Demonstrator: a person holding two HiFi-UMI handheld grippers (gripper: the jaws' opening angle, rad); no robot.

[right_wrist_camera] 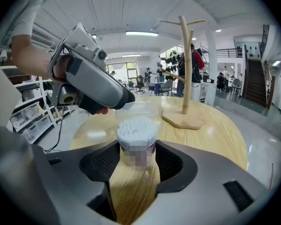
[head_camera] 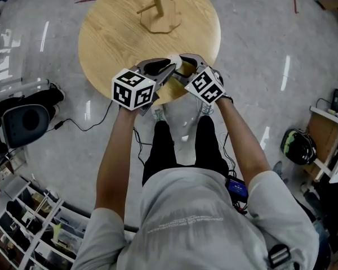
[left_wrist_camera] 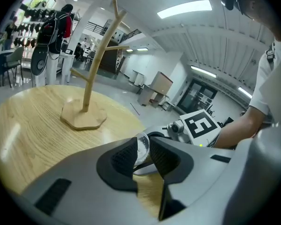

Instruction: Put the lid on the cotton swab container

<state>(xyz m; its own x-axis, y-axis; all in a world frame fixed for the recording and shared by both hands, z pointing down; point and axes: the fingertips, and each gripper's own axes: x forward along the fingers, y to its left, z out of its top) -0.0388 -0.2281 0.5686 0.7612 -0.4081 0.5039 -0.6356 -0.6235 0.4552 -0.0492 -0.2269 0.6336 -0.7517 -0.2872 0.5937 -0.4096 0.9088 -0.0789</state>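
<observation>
Fingers [left_wrist_camera: 123, 157] of yr L gripper [left_wrist_camera: 145, 146] pinch clear plastic lid [left_wrist_camera: 142, 147]; R gripper [right_wrist_camera: 136, 161] clamps upright container of white cotton swabs [right_wrist_camera: 136, 135], lid just beyond its top.

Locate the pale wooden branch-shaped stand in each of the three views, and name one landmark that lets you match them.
Head view: the pale wooden branch-shaped stand is at top centre, seen from above.
Left gripper view: the stand is left of centre, upright, beyond the fingers.
Right gripper view: the stand is right of centre, upright.
Shared landmark: the round light wooden table it stands on, seen in all three views.
</observation>
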